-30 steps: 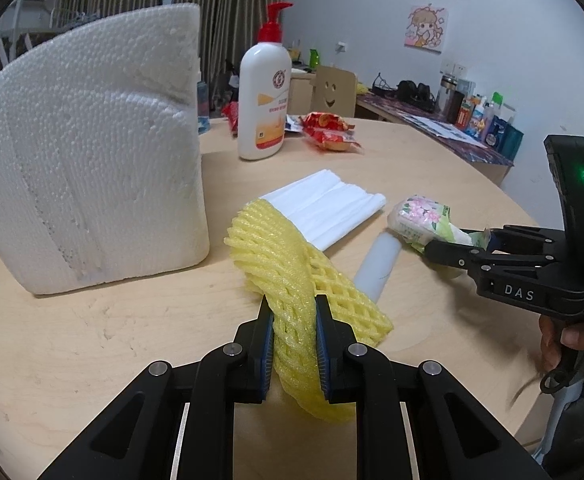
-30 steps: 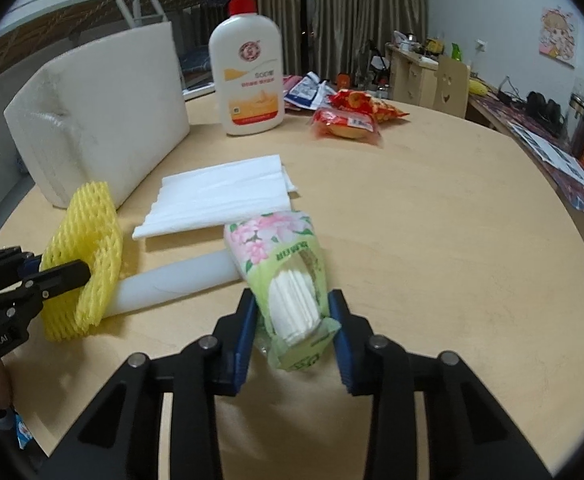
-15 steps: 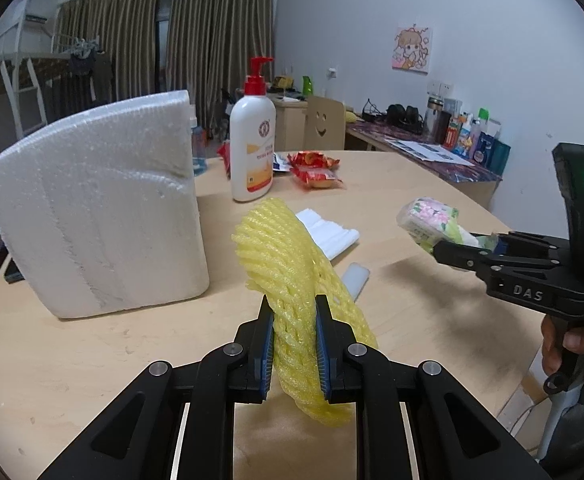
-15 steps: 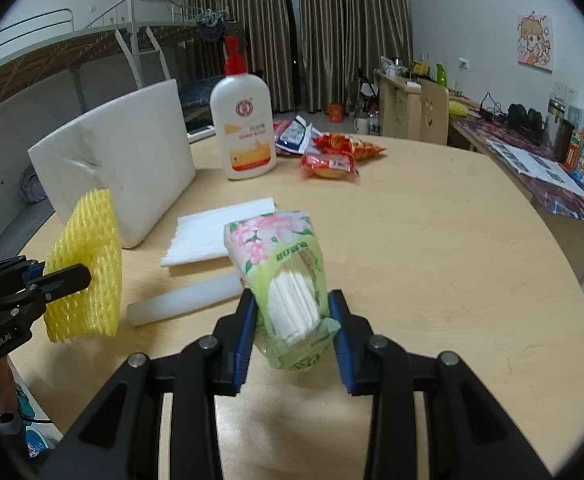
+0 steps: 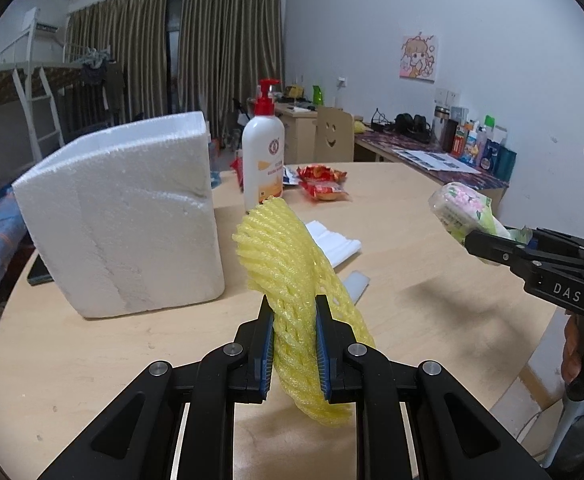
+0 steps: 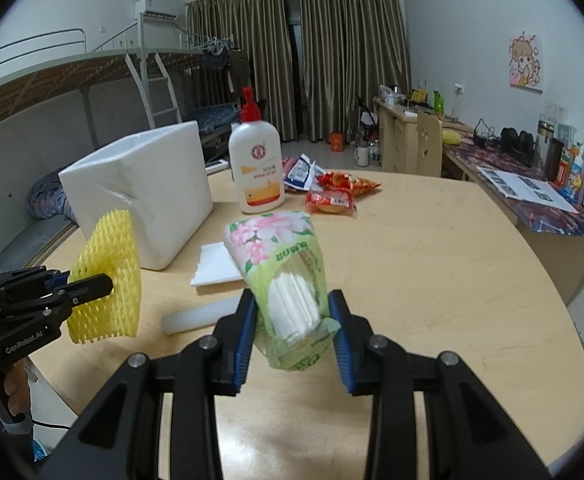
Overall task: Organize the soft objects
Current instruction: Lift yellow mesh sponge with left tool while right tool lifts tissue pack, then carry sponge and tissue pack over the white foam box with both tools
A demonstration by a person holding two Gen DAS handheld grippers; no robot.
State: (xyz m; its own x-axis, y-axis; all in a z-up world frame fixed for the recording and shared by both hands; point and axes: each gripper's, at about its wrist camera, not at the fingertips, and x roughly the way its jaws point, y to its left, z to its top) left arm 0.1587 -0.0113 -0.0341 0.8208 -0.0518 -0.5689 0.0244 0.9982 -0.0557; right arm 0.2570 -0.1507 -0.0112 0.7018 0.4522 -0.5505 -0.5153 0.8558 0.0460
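Yellow foam netting [image 5: 292, 276] is clamped between the pads of the left gripper [image 5: 292, 350], held upright and clear of the table [image 5: 431, 280]. We find the grip sits low on the sleeve, with most of its length standing free above the jaws. The right gripper [image 6: 292, 334] is closed on a green floral tissue pack [image 6: 284, 272], also lifted off the surface.

Risks, in our judgement: the netting is light and springy, so it could squirm out or fold over if swung quickly. The tissue pack is pinched at its loose, crumpled end; the film could slide or tear, and the pack may drop. With both tools raised side by side, a careless turn could knock one load against the other.

On the table, near the middle, we note a folded white foam sheet [image 6: 218, 264] and, nearer the front edge, a white foam strip [image 6: 202, 314]. A polystyrene block [image 5: 124, 216] stands toward the left edge. A pump bottle [image 6: 256, 168] stands toward the far edge, with snack packets [image 6: 337, 194] beside it.

The surface is pale wood, round-edged. The room holds brown curtains [image 6: 331, 56], a bunk bed [image 6: 72, 76], and a cluttered desk [image 6: 531, 184] along the right wall.
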